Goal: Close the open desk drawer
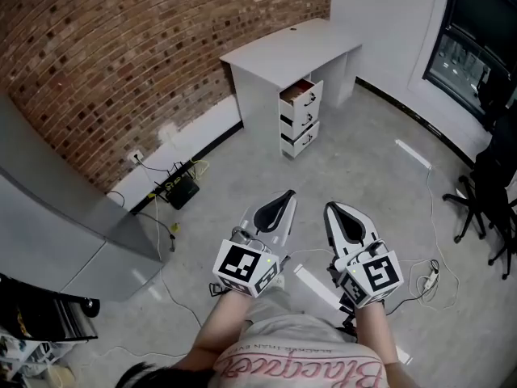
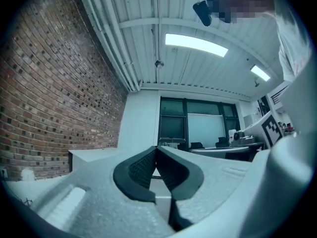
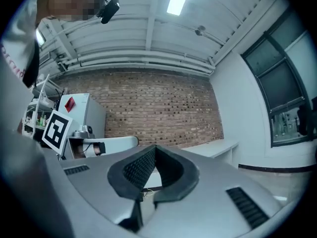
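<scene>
Both pinched together, left tool [image 1: 287,194] and right tool [image 1: 332,207] face bare floor [image 1: 339,164] before the open drawer [image 1: 300,94].

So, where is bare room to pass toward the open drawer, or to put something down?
Bare: the desk top, and the grey floor from the drawers back to the left gripper and right gripper. Crowded: cables and a black box by the brick wall, black chairs at the right, cords beside the right gripper.

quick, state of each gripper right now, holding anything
Left gripper: closed, holding nothing.
Right gripper: closed, holding nothing.
</scene>
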The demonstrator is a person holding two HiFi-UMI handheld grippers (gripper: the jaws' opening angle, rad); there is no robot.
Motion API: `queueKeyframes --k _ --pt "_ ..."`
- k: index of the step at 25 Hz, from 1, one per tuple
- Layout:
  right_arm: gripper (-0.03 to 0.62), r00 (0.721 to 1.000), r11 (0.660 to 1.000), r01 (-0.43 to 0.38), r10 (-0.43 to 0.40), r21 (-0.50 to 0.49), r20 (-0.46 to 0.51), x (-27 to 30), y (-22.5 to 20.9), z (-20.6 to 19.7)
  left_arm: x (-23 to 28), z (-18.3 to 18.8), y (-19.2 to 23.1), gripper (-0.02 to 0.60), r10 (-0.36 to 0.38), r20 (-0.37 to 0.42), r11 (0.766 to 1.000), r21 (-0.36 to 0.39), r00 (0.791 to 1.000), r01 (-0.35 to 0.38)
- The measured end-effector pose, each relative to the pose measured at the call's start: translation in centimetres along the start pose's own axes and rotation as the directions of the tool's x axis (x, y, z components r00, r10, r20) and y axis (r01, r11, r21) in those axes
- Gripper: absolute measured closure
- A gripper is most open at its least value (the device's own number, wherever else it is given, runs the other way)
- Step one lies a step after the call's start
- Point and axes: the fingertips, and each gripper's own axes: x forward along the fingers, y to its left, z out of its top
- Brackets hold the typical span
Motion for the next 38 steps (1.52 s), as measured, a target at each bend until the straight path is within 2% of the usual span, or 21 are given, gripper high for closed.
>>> queueKeyframes --k 4,15,24,33,38 --pt "0.583 0.999 0.999 -0.032 0.031 -0.029 -0.012 3.9 -0.5 -0.3 2.3 -0.2 3.0 0.575 -0.001 -0.001 1.0 0.0 1.0 0.001" --pt "0.583 0.999 0.999 0.03 -0.03 -0.022 -0.013 13.1 -3.5 -1.2 7.4 -0.5 10.5 0.575 -0.058 0.003 0.998 0.003 0.998 0.058" --pt "0.583 0.996 0.997 0.069 -0.07 -0.02 -0.046 16.4 -5.8 -2.2 10.3 -1.5 13.6 0.575 -0.093 0.011 0.995 -0.031 0.996 0.094" --pt "0.583 0.998 0.999 0.02 -0.021 -0.029 -0.052 20.6 -9.3 -2.5 13.7 -2.5 17.1 0.575 -0.034 0.009 0.998 -0.043 0.999 0.034" --pt "0.582 0.999 0.999 0.003 -0.005 -0.037 -0.049 22.9 -12.6 -2.1 17.4 -2.7 18.7 0.575 -0.02 0.011 0.999 -0.045 1.0 0.02"
